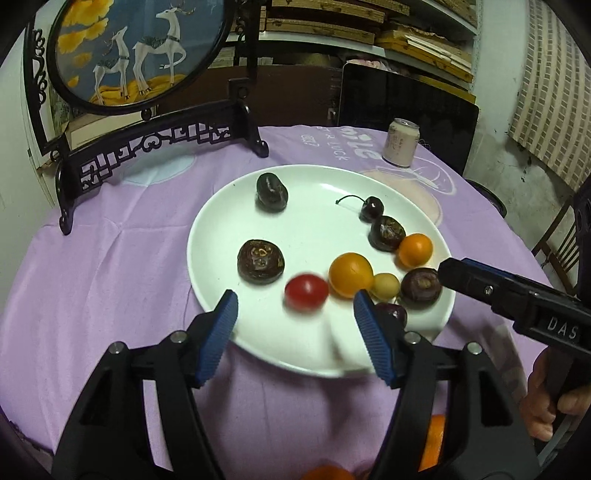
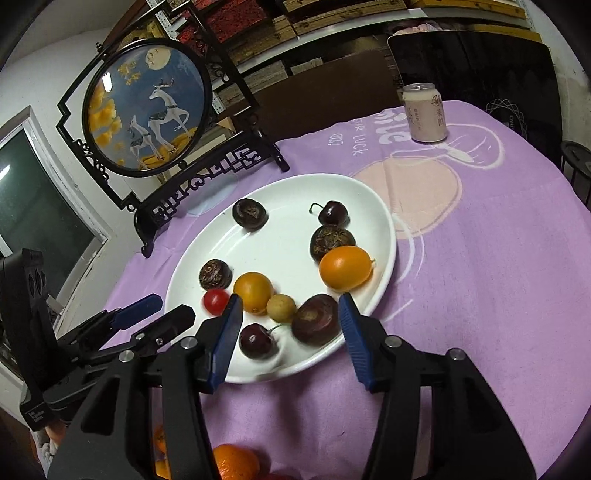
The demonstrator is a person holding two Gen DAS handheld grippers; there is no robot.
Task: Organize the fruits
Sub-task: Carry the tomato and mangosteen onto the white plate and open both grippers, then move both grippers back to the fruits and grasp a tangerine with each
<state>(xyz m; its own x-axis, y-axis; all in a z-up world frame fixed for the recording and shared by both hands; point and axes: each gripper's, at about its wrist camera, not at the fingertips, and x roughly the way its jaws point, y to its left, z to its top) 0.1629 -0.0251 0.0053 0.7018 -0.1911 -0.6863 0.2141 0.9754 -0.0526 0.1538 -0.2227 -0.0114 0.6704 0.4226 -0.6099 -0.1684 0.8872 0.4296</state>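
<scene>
A round table under a purple cloth [image 2: 480, 258] stands before shelves of stacked boards [image 2: 332, 22], carrying one deer screen [image 2: 147, 107], one white plate [image 2: 280, 243] and one can [image 2: 424, 112]. The plate holds four dark chestnut-like fruits [image 2: 317, 323], two oranges [image 2: 345, 266], two cherries [image 2: 256, 340], one red tomato [image 1: 306, 290] that is blurred, and one small yellow fruit [image 2: 280, 307]. The left gripper [image 1: 295, 332] and the right gripper [image 2: 290, 332] both hang over the near rim with jaws spread, empty, and more oranges, perhaps in a bowl, show below them.
</scene>
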